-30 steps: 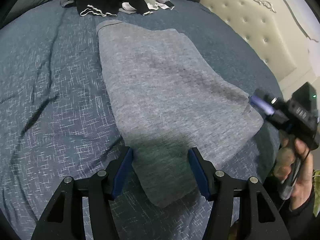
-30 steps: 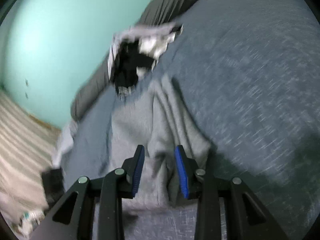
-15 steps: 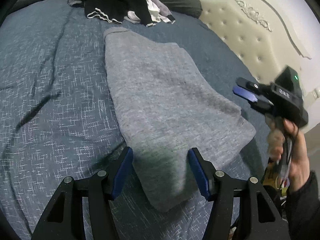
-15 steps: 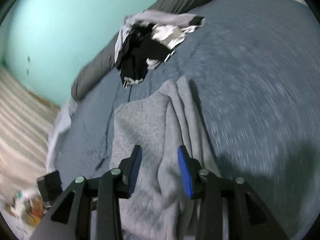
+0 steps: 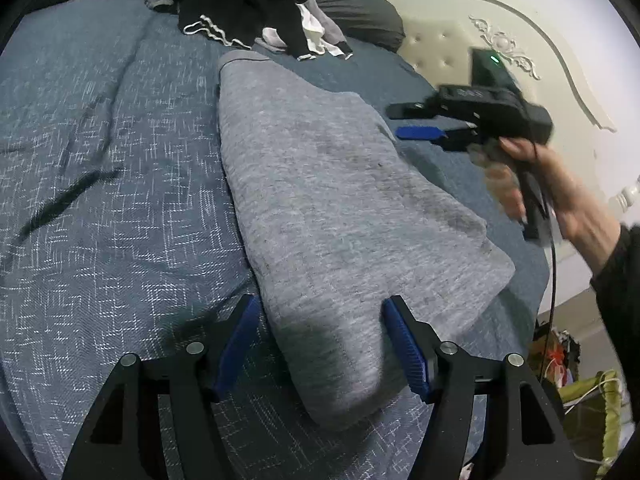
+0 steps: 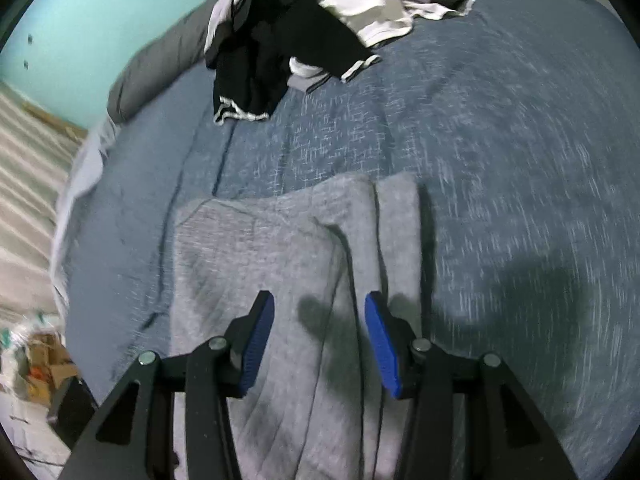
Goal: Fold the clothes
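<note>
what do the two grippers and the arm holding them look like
Both grippers, left and right, have black angular frames, silver pivot screws and ribbed blue pads on the jaws. The right one has a green light and a black cable. The sleeve is black.

Bare blue bedspread (image 5: 100, 208) fills frame left: free passage. Clothes pile (image 5: 248, 16) blocks top centre; grey garment (image 5: 340, 208) covers centre; headboard (image 5: 448, 52) bounds upper right.

Left gripper (image 5: 320, 344): black frame, blue ribbed jaws, silver screws; black sleeve (image 5: 622, 280).
</note>
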`<state>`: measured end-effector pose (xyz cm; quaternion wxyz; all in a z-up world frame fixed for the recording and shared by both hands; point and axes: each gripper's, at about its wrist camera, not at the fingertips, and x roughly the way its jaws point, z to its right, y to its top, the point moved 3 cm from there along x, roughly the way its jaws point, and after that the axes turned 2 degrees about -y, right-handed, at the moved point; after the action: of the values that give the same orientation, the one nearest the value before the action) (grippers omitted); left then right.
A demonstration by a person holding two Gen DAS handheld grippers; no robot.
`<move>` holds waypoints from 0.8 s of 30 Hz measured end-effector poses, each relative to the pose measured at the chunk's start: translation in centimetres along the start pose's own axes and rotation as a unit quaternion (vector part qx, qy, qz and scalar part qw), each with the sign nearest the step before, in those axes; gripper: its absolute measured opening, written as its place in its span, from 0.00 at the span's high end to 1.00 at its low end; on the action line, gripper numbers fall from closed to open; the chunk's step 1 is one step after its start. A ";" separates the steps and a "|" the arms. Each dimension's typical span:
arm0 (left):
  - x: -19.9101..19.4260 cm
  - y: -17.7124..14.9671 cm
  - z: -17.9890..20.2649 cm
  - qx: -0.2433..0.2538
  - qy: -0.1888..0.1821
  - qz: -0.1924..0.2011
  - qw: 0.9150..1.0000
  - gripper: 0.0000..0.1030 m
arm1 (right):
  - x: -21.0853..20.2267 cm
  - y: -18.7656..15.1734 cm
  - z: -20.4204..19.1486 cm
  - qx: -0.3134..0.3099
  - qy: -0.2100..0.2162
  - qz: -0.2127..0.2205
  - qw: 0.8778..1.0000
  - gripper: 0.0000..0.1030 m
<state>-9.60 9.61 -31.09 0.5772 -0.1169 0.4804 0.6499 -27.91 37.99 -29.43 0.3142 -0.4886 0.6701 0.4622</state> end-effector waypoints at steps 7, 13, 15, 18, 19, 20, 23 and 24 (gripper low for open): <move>0.3 -0.3 0.0 -0.004 -0.005 0.001 1.000 0.33 | 1.6 0.8 -0.5 -0.018 -0.017 -0.014 1.000 0.92; 0.1 -0.5 0.2 -0.003 -0.003 0.001 1.000 0.33 | -0.3 2.6 0.1 -0.003 -0.041 0.041 0.998 0.95; 0.3 -0.6 0.4 -0.003 -0.003 0.001 1.000 0.33 | -0.4 3.1 0.4 0.000 -0.050 0.044 0.998 0.95; 0.4 -0.6 0.6 0.000 0.000 0.001 1.000 0.33 | 0.5 3.3 0.1 -0.014 -0.068 0.032 0.997 0.95; -0.1 -0.8 0.8 -0.001 0.000 0.001 1.000 0.33 | 0.9 3.3 0.0 -0.020 -0.073 0.028 0.997 0.95; -0.1 -0.9 0.8 -0.001 0.000 0.001 1.000 0.33 | 1.3 3.4 -0.1 -0.026 -0.078 0.023 0.996 0.95; -0.3 -0.9 1.0 -0.001 0.000 0.001 1.000 0.33 | 1.3 3.2 0.4 -0.018 -0.075 0.018 0.997 0.93; -0.3 -0.9 1.1 0.000 0.001 0.001 1.000 0.33 | 0.9 3.1 0.5 -0.016 -0.075 0.022 0.997 0.93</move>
<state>-8.26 10.14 -30.76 0.5760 -0.1170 0.4808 0.6507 -31.20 38.45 -29.46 0.3451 -0.4427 0.6479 0.5150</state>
